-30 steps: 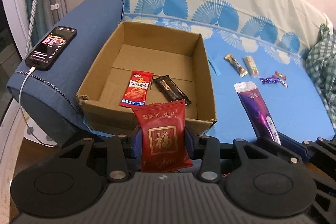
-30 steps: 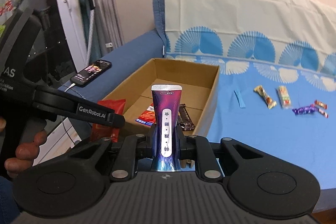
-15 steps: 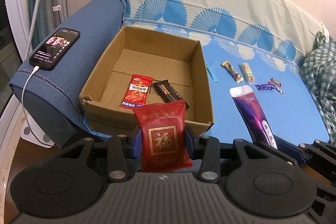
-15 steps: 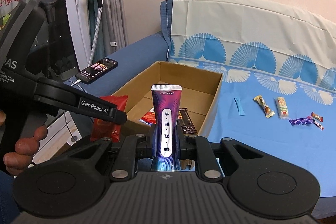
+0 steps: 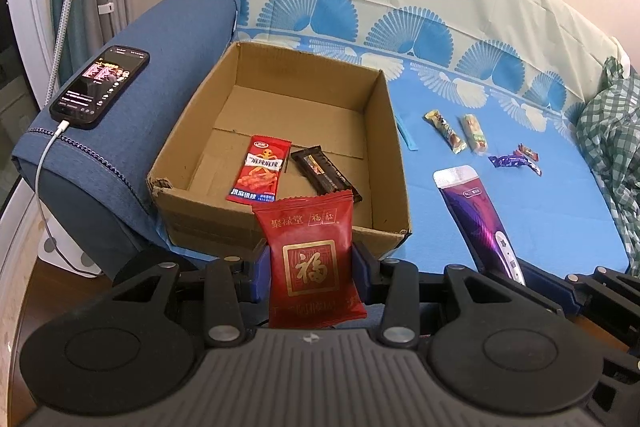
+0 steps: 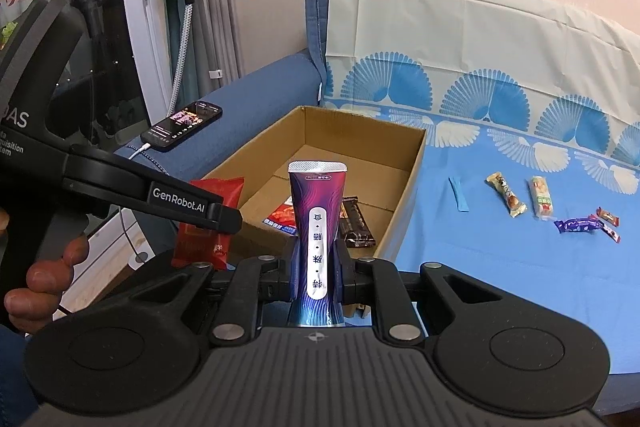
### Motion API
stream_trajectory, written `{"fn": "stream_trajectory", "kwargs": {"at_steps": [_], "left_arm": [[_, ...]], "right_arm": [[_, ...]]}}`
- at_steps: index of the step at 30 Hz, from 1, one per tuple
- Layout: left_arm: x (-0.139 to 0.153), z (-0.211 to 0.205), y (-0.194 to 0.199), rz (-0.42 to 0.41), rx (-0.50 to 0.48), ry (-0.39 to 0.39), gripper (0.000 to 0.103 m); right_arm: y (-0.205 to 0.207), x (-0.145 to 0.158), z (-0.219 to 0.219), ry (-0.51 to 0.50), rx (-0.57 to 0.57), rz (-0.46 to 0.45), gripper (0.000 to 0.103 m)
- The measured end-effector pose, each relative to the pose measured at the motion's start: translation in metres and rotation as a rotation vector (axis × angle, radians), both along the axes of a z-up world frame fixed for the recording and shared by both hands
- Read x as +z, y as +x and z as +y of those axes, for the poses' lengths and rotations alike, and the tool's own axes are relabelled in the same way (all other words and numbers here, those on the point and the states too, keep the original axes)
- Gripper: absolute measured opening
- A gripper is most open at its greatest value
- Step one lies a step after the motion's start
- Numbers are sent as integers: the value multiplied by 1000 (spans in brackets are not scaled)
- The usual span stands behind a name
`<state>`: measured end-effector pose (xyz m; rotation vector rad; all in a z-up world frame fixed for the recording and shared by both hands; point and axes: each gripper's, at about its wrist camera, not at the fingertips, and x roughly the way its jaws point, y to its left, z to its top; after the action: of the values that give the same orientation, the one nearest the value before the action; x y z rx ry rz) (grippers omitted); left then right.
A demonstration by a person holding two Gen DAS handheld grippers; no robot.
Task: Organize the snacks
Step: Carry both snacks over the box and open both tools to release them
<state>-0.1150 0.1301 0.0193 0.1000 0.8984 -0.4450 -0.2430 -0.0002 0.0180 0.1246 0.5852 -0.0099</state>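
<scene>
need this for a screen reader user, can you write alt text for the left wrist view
The left gripper holds a red snack packet upright just short of an open cardboard box on a blue sofa; a red packet and a dark bar lie inside. Small wrapped sweets lie on the seat, and a phone rests on the armrest.

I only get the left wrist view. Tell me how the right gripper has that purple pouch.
Observer: The right gripper is shut on the purple pouch's lower end; the pouch stands upright, sealed end up.
Operator: Report my red packet against the box, seen from the side.
Observer: The red packet in the left gripper appears short of the cardboard box, outside its near corner.
Operator: Say what holds the left gripper.
Observer: A bare hand wraps its handle.
</scene>
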Motion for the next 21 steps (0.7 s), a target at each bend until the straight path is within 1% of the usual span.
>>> {"fn": "stream_trajectory", "kwargs": {"at_steps": [11, 15, 21], "left_arm": [[-5, 3, 19, 23, 22, -6, 46], [-3, 5, 30, 17, 31, -9, 46], [1, 10, 56, 16, 65, -23, 46]], "right_arm": [[14, -3, -2, -6, -13, 28, 17], [25, -2, -3, 4, -27, 34, 17], [49, 3, -6, 17, -20, 38, 17]]}}
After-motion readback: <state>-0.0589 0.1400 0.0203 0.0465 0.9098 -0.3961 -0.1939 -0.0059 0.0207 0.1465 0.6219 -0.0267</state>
